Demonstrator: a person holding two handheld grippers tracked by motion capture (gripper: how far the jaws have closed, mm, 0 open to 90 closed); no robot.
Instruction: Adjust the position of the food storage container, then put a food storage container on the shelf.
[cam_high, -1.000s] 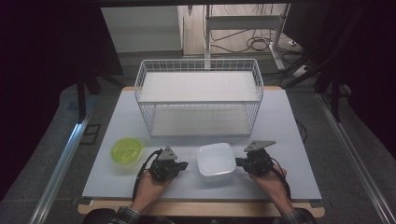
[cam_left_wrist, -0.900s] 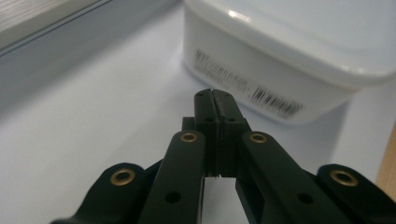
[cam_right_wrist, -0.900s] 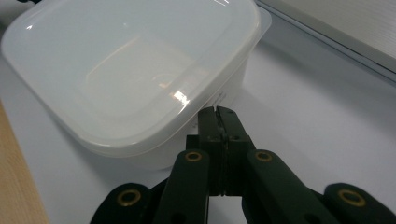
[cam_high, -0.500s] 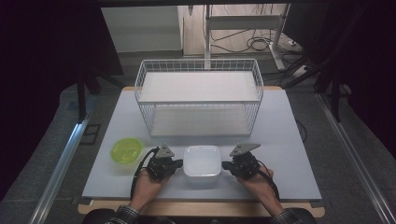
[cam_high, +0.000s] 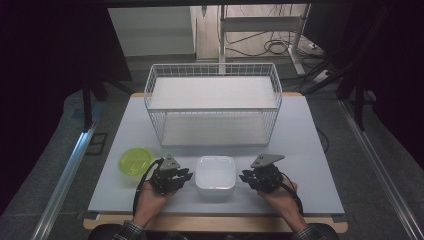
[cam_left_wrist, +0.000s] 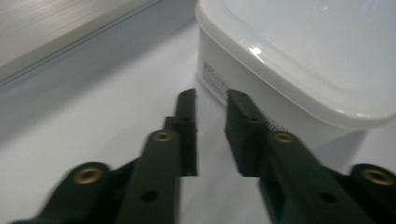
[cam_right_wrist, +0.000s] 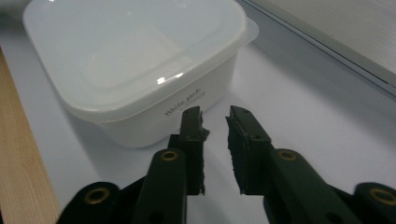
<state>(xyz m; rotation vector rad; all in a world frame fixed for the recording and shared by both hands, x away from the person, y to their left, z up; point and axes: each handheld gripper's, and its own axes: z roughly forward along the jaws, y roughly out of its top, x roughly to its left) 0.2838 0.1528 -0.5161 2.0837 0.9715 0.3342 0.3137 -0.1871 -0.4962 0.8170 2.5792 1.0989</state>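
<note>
From the high view, a pale bench (cam_high: 310, 150) carries a white wire basket (cam_high: 214, 102) at its far side and, near the front edge, a white square container (cam_high: 215, 174) with a fitted lid. A lime green bowl (cam_high: 134, 161) sits off to the left of it. Two hands come in from below, each gripping a black tool. The left tool (cam_high: 181, 176) sits just beside the container's left wall, and the right tool (cam_high: 249, 177) sits just beside its right wall. The container lies squarely between them, about equally near to each, and both tools point inward at it. Being square, it has no long axis to speak of.

In the left gripper view, the left tool (cam_left_wrist: 211, 100) has its two jaws parted only narrowly, with nothing between them. The container (cam_left_wrist: 299, 60) lies ahead and to the right, and the right-hand jaw tip sits right against the lower wall; whether it actually touches cannot be told.

In the right gripper view, the right tool (cam_right_wrist: 215, 116) also has a narrow gap and holds nothing. The container (cam_right_wrist: 135, 60) lies ahead and to the left, with printed lettering on its side. The left-hand jaw tip is at that wall, close enough that touch is uncertain. A small tab on the lid (cam_right_wrist: 251, 29) juts from the far corner.
</note>
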